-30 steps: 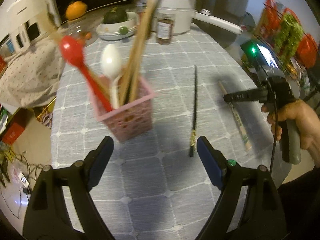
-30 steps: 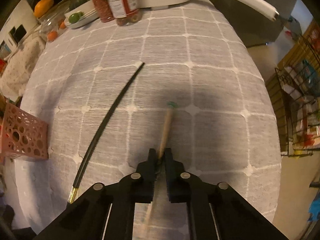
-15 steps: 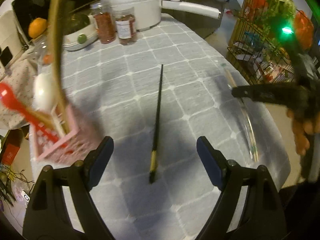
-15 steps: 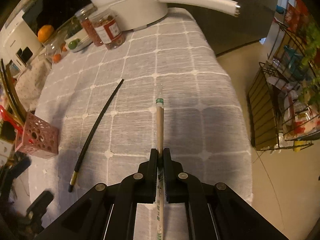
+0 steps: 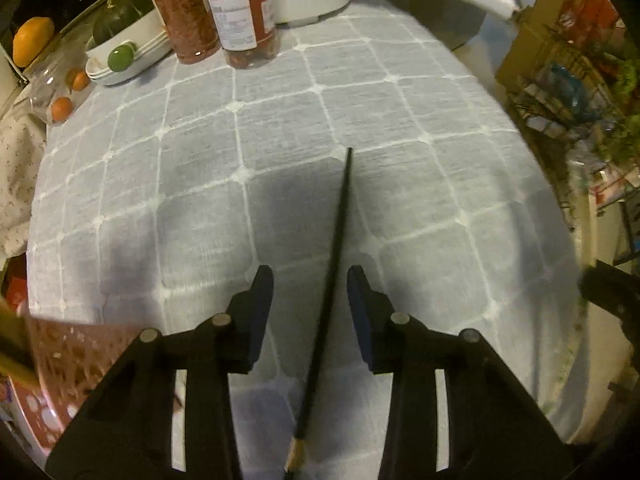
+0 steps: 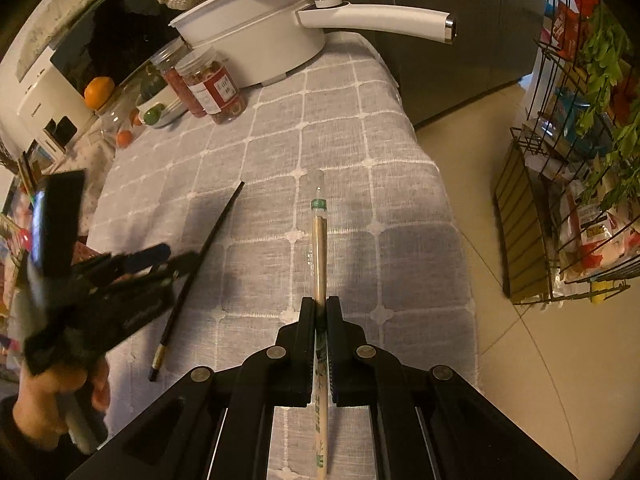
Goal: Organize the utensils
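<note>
My left tool point(image 5: 306, 280), jaws just narrowed but not touching, straddles a black chopstick point(image 5: 334, 272) lying on the grey checked table point(image 5: 200, 200); a pink perforated basket point(image 5: 68, 356) sits lower left.

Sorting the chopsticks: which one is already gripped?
The wooden wrapped chopstick, clamped in the right gripper. The black chopstick lies untouched on the table.

Checked tablecloth point(image 5: 280, 128) — black chopstick point(image 5: 338, 240), jars point(image 5: 244, 12), pot point(image 6: 256, 44).

Dim, warm indoor light. Gripper shadows darken the checked tablecloth point(image 5: 280, 128) centre. Fisheye bends edges, with black corners. Motion blur smears the left gripper point(image 6: 160, 256) at nine o'clock and the pink basket point(image 5: 68, 352) at eight o'clock.
</note>
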### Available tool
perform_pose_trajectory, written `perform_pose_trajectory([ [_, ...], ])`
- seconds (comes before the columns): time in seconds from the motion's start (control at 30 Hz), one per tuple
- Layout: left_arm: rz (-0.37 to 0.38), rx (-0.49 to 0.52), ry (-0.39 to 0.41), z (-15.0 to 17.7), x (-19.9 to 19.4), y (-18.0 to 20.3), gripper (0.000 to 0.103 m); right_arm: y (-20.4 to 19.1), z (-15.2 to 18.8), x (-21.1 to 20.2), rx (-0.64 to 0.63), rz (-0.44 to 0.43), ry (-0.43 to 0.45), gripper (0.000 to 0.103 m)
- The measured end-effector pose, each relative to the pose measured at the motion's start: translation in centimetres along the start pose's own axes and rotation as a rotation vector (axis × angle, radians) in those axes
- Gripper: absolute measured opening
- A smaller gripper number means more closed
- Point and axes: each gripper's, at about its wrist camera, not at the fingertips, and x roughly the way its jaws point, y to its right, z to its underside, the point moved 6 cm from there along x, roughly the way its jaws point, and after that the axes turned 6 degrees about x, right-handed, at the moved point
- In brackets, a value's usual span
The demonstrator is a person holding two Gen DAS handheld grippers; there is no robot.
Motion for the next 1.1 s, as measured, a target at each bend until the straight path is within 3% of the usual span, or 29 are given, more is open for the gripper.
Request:
perform_pose_trajectory([
  [0.27,0.049,0.004,-0.046,-0.5,1.7,0.0,0.032,-0.1,-0.2,0.2,0.002,0.002,-0.004,0.005],
  [0.3,0.053,0.0,-0.048,-0.6,1.7,-0.1,0.029,-0.1,-0.2,0.3,0.001,0.003,-0.005,0.005],
  [0.4,0.06,0.02,-0.055,-0.4,1.6,0.0,0.007,-0.1,-0.3,0.5,0.002,0.008,-0.007,0.005],
  [0.5,0.053,0.047,-0.048,-0.1,1.2,-0.1,0.007,-0.2,-0.4,0.3,0.007,0.01,-0.002,0.005],
  [0.73,0.078,0.085,0.045,1.5,-3.1,0.0,0.006,-1.2,-0.4,-1.4,0.004,-0.005,0.043,0.005],
  [1.1,0.095,0.133,0.267,5.4,-12.7,-0.4,0.006,-3.6,0.3,-5.3,-0.021,-0.036,0.141,0.005],
])
